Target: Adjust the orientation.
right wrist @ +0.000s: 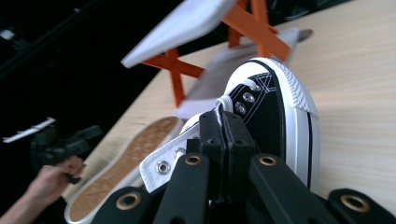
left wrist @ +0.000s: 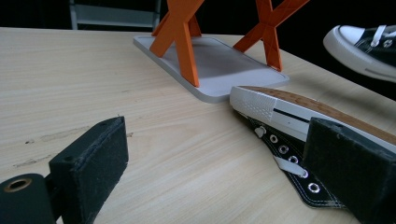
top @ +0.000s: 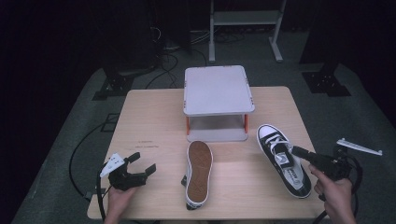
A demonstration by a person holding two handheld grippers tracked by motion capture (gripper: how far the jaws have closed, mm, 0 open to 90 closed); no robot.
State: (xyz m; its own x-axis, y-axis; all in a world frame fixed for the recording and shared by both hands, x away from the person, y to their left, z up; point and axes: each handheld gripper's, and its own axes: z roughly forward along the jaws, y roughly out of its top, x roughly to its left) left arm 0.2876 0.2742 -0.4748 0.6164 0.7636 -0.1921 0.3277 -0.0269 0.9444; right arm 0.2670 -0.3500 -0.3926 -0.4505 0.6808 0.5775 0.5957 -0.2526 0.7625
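- Right now my right gripper is clamped on the upright black sneaker, jaws pinched together on the edge of its upper by the eyelets.
- That sneaker sits at the right of the bench, toe pointing away from me, just beside the small grey stand with orange legs.
- My left gripper hovers near the bench's front left, jaws spread wide with nothing between them.
- Seen from the left gripper view, the second sneaker lies on its side with its tan sole showing, near the front middle, close to that gripper's right jaw.
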